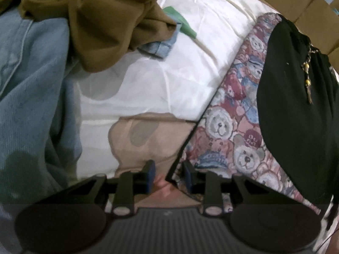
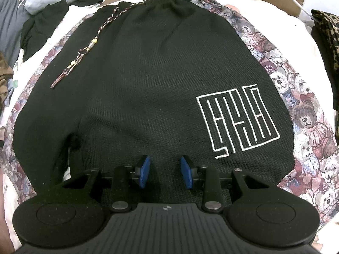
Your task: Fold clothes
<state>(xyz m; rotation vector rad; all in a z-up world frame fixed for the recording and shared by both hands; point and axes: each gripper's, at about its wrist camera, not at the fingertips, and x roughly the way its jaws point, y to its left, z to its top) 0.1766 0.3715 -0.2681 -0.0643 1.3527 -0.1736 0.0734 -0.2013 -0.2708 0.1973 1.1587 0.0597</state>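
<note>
While right hand-held gripper point(image 2: 165, 171) hovers part-spread over black shorts point(image 2: 148, 74), left hand-held gripper point(image 1: 168, 175) straddles bear-print edge point(image 1: 224, 127), part-spread.

The black shorts point(image 2: 148, 74) bear a white embroidered maze-like logo point(image 2: 237, 118), well below the waistband; its angular strokes cannot be read as sure letters.

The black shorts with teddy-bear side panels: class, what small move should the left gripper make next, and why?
Probably close the left gripper on the bear-print edge of the black shorts. That hem corner sits between its parted jaws, unpinched. The right gripper hovers open over the flat black panel, holding nothing, so the fold cannot yet begin.
</note>
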